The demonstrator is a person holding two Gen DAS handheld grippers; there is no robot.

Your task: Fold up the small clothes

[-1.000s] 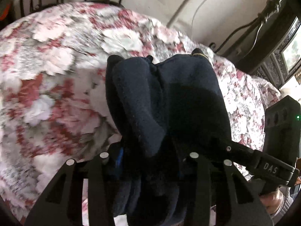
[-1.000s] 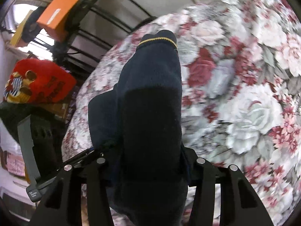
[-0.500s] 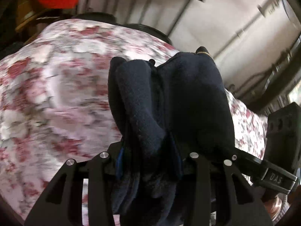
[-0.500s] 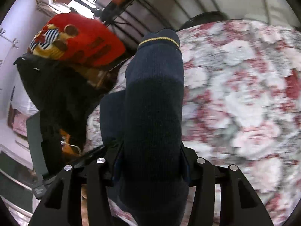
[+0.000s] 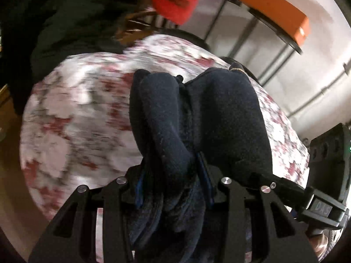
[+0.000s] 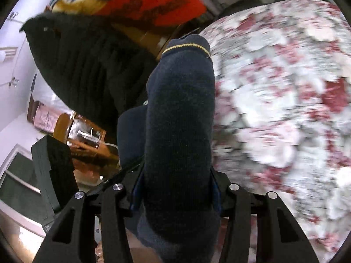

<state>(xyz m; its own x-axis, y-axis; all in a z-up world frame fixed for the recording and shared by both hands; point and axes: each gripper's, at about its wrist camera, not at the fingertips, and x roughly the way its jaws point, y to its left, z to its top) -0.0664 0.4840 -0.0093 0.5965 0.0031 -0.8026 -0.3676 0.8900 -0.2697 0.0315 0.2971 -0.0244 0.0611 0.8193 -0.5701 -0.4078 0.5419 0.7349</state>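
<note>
One navy sock [image 6: 179, 118], trimmed with one thin yellow line at its far end, is held bunched in thick folds above a floral cloth [image 5: 83, 114]. It is pinched by two grippers: the left gripper [image 5: 173, 188] is clamped on one bunched portion, the right gripper [image 6: 175, 188] on another. One red cushion [image 6: 149, 2] and one orange box [image 5: 274, 15] are seen behind.

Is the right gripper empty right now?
No, the right gripper is clamped on a navy sock with a yellow-trimmed cuff, above the floral cloth.
</note>
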